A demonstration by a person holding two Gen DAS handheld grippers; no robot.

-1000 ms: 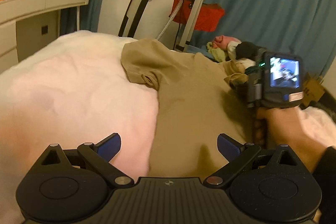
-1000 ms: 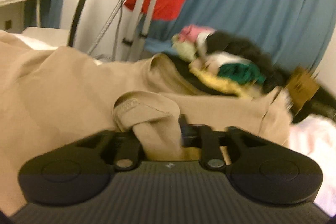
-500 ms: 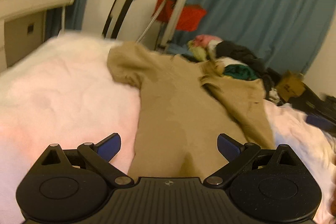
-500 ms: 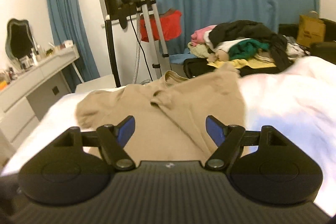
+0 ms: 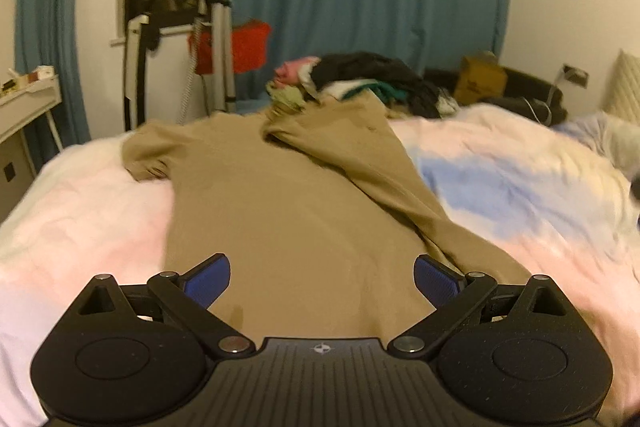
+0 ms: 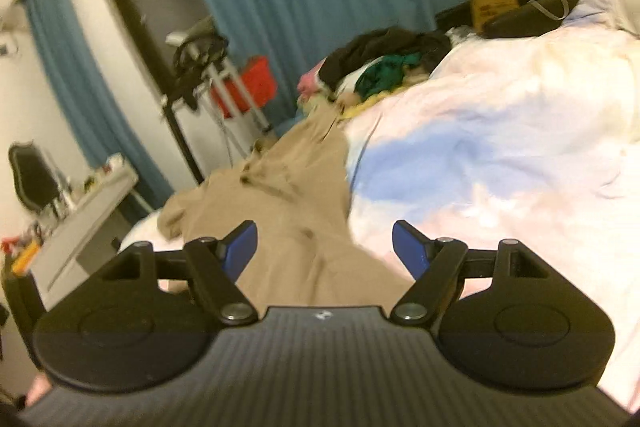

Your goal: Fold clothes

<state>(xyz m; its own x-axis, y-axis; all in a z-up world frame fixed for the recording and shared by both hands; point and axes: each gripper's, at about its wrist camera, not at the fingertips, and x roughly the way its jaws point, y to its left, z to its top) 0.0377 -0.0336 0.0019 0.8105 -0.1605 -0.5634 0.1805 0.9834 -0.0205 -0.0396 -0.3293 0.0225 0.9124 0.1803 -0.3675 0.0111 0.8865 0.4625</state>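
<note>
A tan T-shirt (image 5: 280, 195) lies spread on the bed, collar end far from me. Its right side is folded over onto the body as a long flap (image 5: 360, 155); its left sleeve (image 5: 148, 151) lies flat, spread out. My left gripper (image 5: 322, 277) is open and empty above the shirt's near hem. My right gripper (image 6: 324, 247) is open and empty, held above the shirt's near right edge (image 6: 304, 227), tilted; the view is blurred.
The bed has a pink, white and blue duvet (image 5: 500, 187). A pile of mixed clothes (image 5: 360, 79) sits past the bed's far end. A garment steamer stand (image 5: 208, 39), a red bag (image 5: 240, 47) and a white dresser (image 5: 28, 103) stand at the left. Blue curtains hang behind.
My right gripper let go of the shirt's right sleeve after laying it over the body, opened, and pulled back toward the near edge. My left gripper stayed open and swung rightward.
</note>
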